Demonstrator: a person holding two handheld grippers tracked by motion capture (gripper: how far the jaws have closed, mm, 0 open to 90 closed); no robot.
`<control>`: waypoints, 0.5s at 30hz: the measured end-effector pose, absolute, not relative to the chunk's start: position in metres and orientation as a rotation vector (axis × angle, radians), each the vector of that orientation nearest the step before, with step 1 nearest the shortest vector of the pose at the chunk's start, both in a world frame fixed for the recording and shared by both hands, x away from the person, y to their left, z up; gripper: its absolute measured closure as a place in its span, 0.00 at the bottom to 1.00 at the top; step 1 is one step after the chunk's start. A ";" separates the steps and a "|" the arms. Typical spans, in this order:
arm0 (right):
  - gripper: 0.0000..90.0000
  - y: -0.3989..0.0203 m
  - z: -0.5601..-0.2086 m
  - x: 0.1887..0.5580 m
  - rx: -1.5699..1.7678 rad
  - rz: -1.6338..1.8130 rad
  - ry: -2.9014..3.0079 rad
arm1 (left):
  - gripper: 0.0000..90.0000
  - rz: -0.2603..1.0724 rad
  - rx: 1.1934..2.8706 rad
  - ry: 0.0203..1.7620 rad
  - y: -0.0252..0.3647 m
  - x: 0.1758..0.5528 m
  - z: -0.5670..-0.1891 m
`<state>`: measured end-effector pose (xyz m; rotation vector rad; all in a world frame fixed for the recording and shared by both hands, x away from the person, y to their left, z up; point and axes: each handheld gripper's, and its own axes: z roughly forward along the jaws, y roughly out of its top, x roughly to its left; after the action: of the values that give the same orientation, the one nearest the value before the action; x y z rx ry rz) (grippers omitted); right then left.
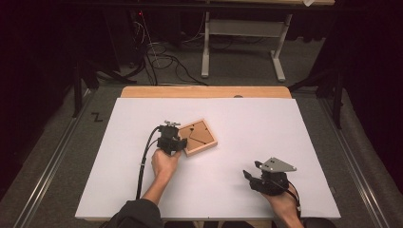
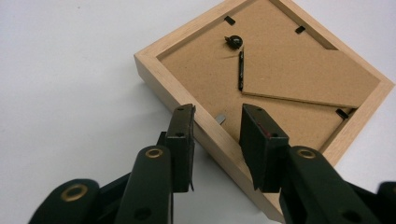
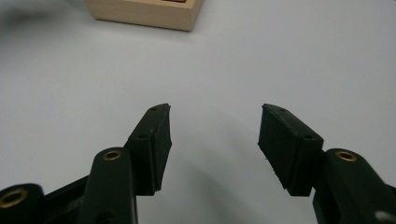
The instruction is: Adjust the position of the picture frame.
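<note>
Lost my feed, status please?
Left gripper straddling picture frame edge, not clamped. Right gripper open, idle on table. Nothing in the way.

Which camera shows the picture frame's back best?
The left gripper view: the wooden picture frame lies face down, backing board and clips clear. The high view shows it small; the right gripper view catches one corner.

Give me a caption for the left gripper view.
Left gripper fingers straddle the rim of a face-down wooden picture frame.

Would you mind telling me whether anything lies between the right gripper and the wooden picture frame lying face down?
Nothing visible does: bare white table separates the open right gripper from the wooden picture frame, whose near rail the left gripper straddles.
</note>
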<state>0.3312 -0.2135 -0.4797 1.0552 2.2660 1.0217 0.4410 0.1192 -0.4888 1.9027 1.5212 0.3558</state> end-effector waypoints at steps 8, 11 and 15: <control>0.49 -0.213 -0.480 0.331 1.055 1.018 2.269 | 0.76 0.329 1.909 1.495 0.117 0.438 -0.489; 0.49 -0.213 -0.480 0.333 1.065 1.019 2.269 | 0.76 0.312 1.907 1.485 0.117 0.439 -0.489; 0.49 -0.216 -0.479 0.334 1.064 1.024 2.263 | 0.78 0.300 1.906 1.474 0.116 0.437 -0.490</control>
<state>0.3336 -0.2159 -0.4793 1.0640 2.2628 1.0236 0.4372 0.1155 -0.4896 1.9058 1.4740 0.3002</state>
